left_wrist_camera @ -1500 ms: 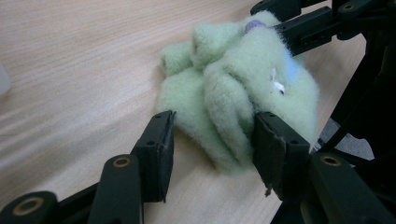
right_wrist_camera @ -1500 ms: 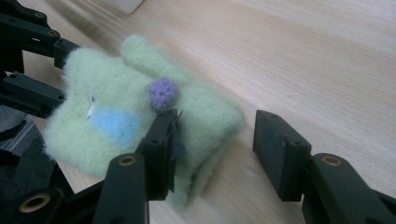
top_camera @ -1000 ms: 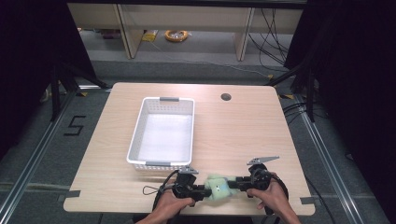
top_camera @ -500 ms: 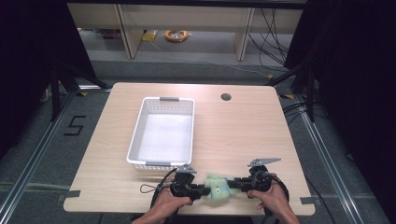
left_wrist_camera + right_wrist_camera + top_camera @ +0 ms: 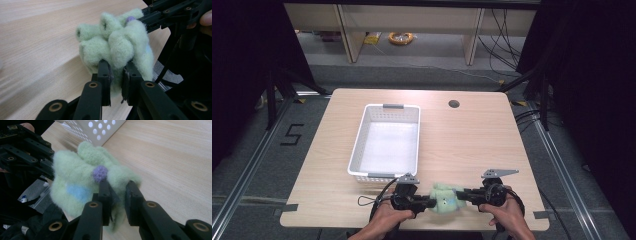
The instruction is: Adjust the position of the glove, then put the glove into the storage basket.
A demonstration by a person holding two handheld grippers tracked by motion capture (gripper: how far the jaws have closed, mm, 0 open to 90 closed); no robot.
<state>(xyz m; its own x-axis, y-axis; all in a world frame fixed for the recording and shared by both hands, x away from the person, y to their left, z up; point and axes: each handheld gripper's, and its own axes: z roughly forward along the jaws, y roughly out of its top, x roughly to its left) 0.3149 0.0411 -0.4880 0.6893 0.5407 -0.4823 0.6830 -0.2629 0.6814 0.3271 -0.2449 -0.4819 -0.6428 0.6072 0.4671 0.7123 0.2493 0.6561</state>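
Green plush toy (image 5: 445, 198) clamped between left tool (image 5: 426, 202) and right tool (image 5: 462, 194) above bench (image 5: 472, 145) edge; white basket (image 5: 362, 145) unfilled, placement pending.

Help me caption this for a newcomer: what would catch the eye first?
First, the fluffy green toy at the table's near edge, pinched from both sides by the left claw and the right claw. It has a purple dot and a blue patch. Next, the white basket standing just beyond it on the wooden table.
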